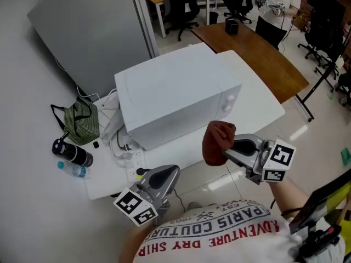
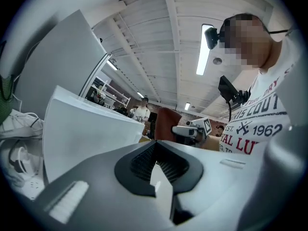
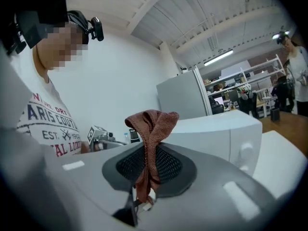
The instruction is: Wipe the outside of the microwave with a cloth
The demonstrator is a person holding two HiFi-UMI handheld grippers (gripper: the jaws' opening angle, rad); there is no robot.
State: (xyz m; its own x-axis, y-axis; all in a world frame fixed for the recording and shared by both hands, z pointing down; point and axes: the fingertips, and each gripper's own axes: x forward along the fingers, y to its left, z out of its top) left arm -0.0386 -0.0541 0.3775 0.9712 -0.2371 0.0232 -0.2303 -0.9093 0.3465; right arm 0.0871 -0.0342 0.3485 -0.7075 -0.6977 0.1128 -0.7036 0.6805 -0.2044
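Microwave (image 1: 175, 92): white, on white table (image 1: 266, 100), two knobs (image 1: 230, 103) at front right; no brand legible.
Cloth (image 1: 218, 141): rust-brown, bunched. Pinched in right gripper (image 1: 233, 147), jaws closed on its lower fold, rest sticking up past the tips. Held just off microwave front, knob end; contact w/ it not seen.
Left gripper (image 1: 159, 177): low at table's near edge, jaws together, nothing between.
Shirt (image 1: 219, 234): white, red/grey print "PARIS COUTURE", "ADVENTURE DRY SHIR" (cut off), "EST", "1962".
Left of microwave: green striped bag (image 1: 82, 119), dark bottle (image 1: 74, 153), clear bottle (image 1: 74, 170) w/ blue cap, cables (image 1: 118, 141).
Brown desk (image 1: 263, 53) behind table.
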